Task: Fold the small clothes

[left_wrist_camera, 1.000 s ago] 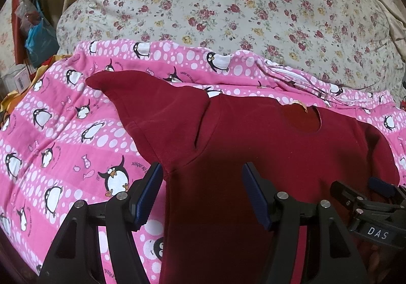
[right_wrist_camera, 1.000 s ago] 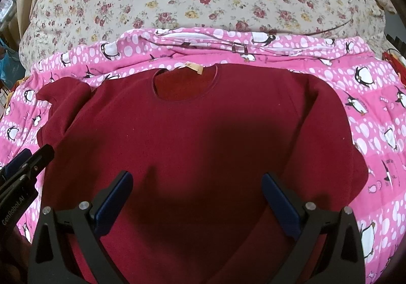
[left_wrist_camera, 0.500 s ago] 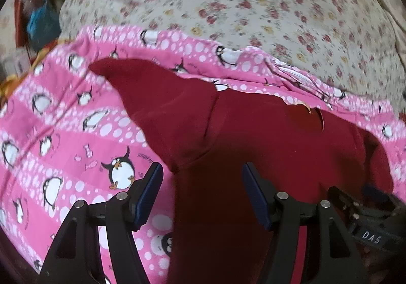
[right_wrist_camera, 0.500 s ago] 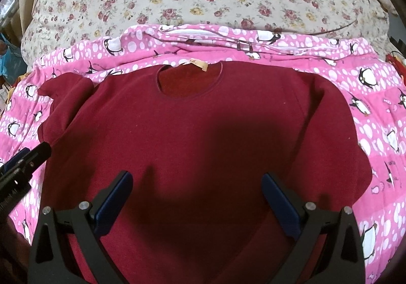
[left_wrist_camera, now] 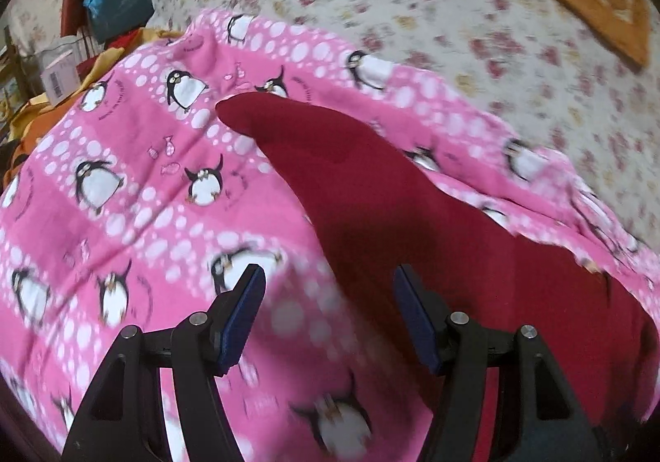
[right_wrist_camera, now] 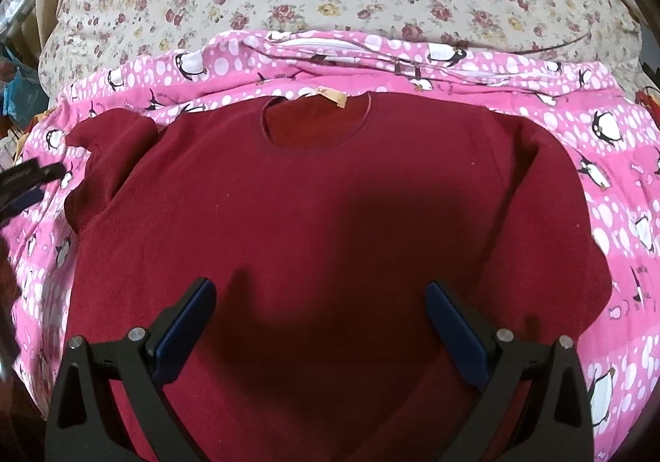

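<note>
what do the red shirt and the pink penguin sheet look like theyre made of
Red shirt: looks like soft fleece or brushed knit, matte, slightly fuzzy, with specks of lint. Pink sheet: seemingly thin printed cotton or jersey, matte, with fine wrinkles and a crisp penguin print. Neither fibre can be confirmed by sight.

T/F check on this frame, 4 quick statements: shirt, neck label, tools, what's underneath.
1. The maroon shirt lies front-up on a pink penguin-print blanket. True.
2. The right tool is clamped on the shirt's hem. False: its jaws stand open over the shirt, gripping nothing.
3. A tan label sits at the neckline. True.
4. The left tool holds the sleeve. False: it is open, the sleeve lying ahead of it.
</note>
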{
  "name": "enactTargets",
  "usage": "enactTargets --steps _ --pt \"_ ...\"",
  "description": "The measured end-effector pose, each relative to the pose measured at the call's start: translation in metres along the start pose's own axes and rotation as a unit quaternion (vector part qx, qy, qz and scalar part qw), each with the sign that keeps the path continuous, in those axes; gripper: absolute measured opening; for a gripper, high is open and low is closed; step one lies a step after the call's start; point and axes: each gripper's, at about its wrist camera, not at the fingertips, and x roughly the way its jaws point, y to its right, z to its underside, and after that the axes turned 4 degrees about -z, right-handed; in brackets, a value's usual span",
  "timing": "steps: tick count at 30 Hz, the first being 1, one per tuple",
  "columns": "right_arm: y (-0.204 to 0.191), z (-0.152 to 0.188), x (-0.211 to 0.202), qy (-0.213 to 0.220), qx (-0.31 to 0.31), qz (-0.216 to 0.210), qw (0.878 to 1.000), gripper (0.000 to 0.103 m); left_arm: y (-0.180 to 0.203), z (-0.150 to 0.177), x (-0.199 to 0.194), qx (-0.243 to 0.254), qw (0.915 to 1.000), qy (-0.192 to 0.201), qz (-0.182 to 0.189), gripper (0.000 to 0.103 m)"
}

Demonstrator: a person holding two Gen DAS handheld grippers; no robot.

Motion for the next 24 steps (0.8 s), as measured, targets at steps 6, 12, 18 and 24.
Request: enactTargets --steps 6,12,18,24 --pt "0.002 -0.002 0.003 -0.006 0.003 -0.008 1.000 0.103 -0.023 -0.039 0.046 -0.038 0.9992 -0.006 -0.014 0.045" --pt "0.003 -0.004 0.007 -0.011 0.001 -0.008 1.000 0.103 -0.035 -0.064 0.099 -0.080 0.9959 -0.040 0.006 0.045" --pt "0.001 -0.006 0.012 -0.013 -0.011 -0.003 1.000 0.103 -0.030 -0.075 0.134 -0.086 0.9945 -0.058 0.010 0.036" --pt "0.001 -0.008 0.015 -0.008 -0.012 -0.003 1.000 0.103 -0.049 -0.078 0.135 -0.134 0.9859 -0.054 0.084 0.000"
